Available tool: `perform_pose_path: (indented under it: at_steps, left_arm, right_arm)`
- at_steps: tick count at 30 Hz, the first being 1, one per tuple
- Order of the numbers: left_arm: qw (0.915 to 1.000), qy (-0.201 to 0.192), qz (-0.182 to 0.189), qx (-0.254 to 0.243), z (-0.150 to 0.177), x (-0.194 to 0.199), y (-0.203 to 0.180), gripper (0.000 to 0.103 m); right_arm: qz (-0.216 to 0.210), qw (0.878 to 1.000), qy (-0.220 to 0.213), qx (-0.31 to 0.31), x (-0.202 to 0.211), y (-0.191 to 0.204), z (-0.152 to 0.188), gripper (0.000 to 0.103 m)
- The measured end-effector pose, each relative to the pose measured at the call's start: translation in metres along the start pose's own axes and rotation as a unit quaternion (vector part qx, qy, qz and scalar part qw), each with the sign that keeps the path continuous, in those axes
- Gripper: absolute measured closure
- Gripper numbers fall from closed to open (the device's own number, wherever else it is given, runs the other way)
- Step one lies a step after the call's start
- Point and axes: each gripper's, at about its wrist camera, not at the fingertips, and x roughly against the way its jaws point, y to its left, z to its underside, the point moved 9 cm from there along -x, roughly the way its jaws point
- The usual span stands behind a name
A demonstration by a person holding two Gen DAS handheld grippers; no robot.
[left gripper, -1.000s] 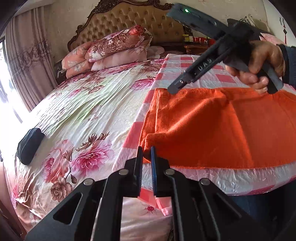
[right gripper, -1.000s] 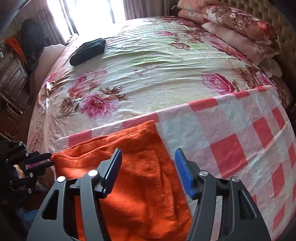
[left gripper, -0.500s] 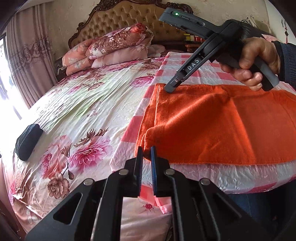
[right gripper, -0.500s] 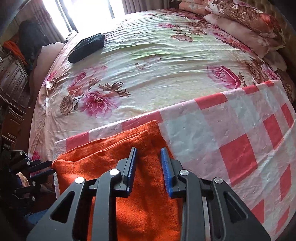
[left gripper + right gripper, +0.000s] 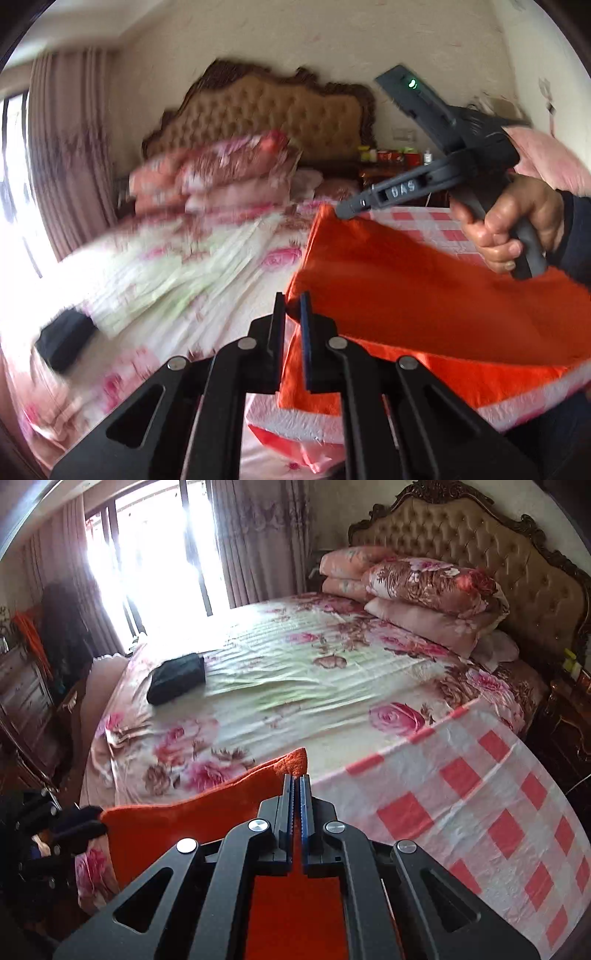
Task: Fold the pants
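Pants lifted over bed

Window (image 5: 155, 554) at left, bed (image 5: 295, 672) central, headboard (image 5: 480, 554) at right. Left gripper (image 5: 291, 310) and right gripper (image 5: 297, 786) each clench a corner of the orange pants (image 5: 424, 295), raised above the checkered sheet (image 5: 480, 794).

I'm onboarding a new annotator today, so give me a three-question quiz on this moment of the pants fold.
1. True or false: the right gripper is shut on a corner of the orange pants.
2. What does the left gripper hold? A) the pillows B) the orange pants C) the black pouch
3. Fill in: the pants are being raised above the pink-and-white ______ cloth spread on the bed.

Key
1. True: its jaws are closed on the cloth.
2. B: it pinches the near corner; the black pouch lies apart by the far edge of the bed.
3. checked
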Motion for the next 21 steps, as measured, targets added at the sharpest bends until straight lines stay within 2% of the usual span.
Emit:
perform_pose_path:
  at_steps: [2, 3, 4, 5, 7, 10, 15, 19, 21]
  left_arm:
    - [0.9968, 0.078, -0.003, 0.014, 0.046, -0.044, 0.010, 0.096]
    - [0.9938, 0.107, 0.007, 0.028, 0.064, -0.058, 0.011, 0.096]
    - [0.9925, 0.121, 0.002, 0.021, 0.076, -0.065, 0.011, 0.096]
    - [0.9919, 0.126, -0.007, 0.008, 0.085, -0.069, 0.010, 0.096]
    - [0.9924, 0.120, -0.003, 0.028, 0.086, -0.067, 0.011, 0.096]
    - [0.9919, 0.117, 0.003, 0.048, 0.085, -0.070, 0.013, 0.096]
    - [0.9897, 0.120, 0.021, 0.074, 0.084, -0.068, 0.019, 0.096]
    - [0.9812, 0.121, 0.059, 0.138, 0.085, -0.064, 0.025, 0.096]
    - [0.9740, 0.131, 0.072, 0.171, 0.090, -0.068, 0.031, 0.092]
  right_arm:
    - [0.013, 0.999, 0.037, 0.023, -0.047, 0.004, 0.001, 0.101]
    - [0.009, 0.998, 0.062, 0.016, -0.069, 0.003, 0.009, 0.101]
    - [0.011, 0.996, 0.090, 0.020, -0.092, 0.003, 0.024, 0.101]
    - [0.018, 0.993, 0.111, 0.034, -0.108, 0.004, 0.038, 0.101]
    - [0.034, 0.989, 0.134, 0.046, -0.127, 0.000, 0.058, 0.101]
    - [0.038, 0.990, 0.132, 0.020, -0.126, -0.013, 0.064, 0.101]
    - [0.040, 0.990, 0.133, 0.031, -0.129, -0.011, 0.064, 0.100]
    - [0.028, 0.992, 0.124, 0.014, -0.132, -0.011, 0.057, 0.098]
    - [0.041, 0.992, 0.117, 0.000, -0.124, -0.016, 0.054, 0.091]
